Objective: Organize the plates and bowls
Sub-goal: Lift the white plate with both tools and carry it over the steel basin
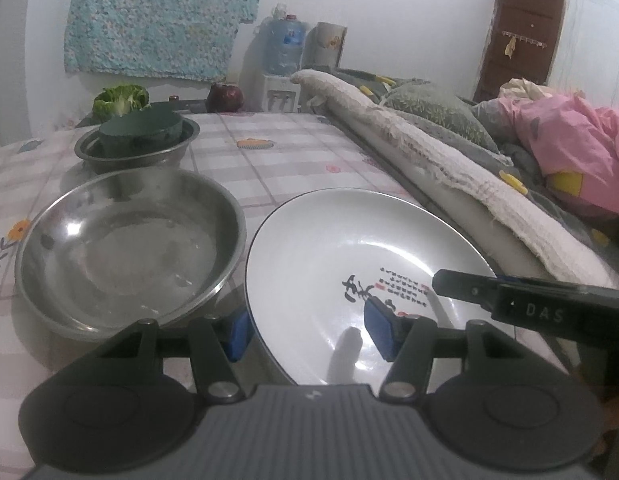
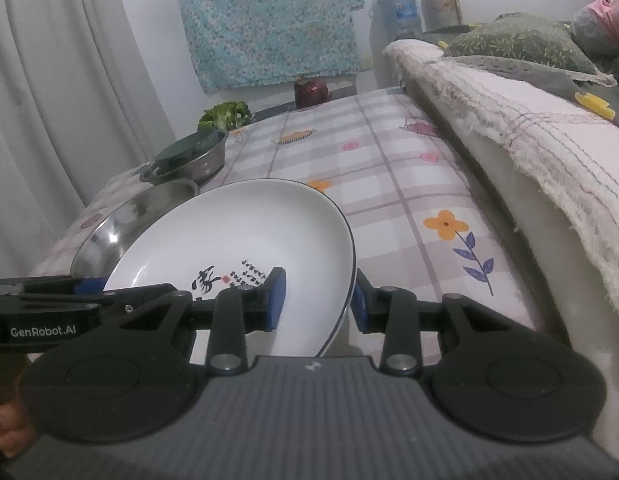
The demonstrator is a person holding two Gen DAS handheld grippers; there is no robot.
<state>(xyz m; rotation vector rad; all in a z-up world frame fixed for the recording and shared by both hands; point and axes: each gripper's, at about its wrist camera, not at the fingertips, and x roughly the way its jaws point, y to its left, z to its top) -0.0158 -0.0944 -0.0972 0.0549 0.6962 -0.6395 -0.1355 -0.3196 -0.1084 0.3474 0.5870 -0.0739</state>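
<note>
On near counter edge: white plate (image 2: 245,236) straddled by both grippers. Right gripper (image 2: 319,300) clamped on right rim; left gripper (image 1: 309,330) apart over left rim, not pinching. Steel bowl (image 1: 129,240) just left, unstacked; far bowl (image 1: 137,148) holds dark green dish. Sorting barely begun.

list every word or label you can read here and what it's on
"DAS": on the black right gripper arm, seen from the left wrist.
"GenRobot.AI": on the black left gripper arm, seen from the right wrist.
Black and red calligraphy on the white ceramic plate: too small to read.
Label on the blue water bottle: blurred.
</note>
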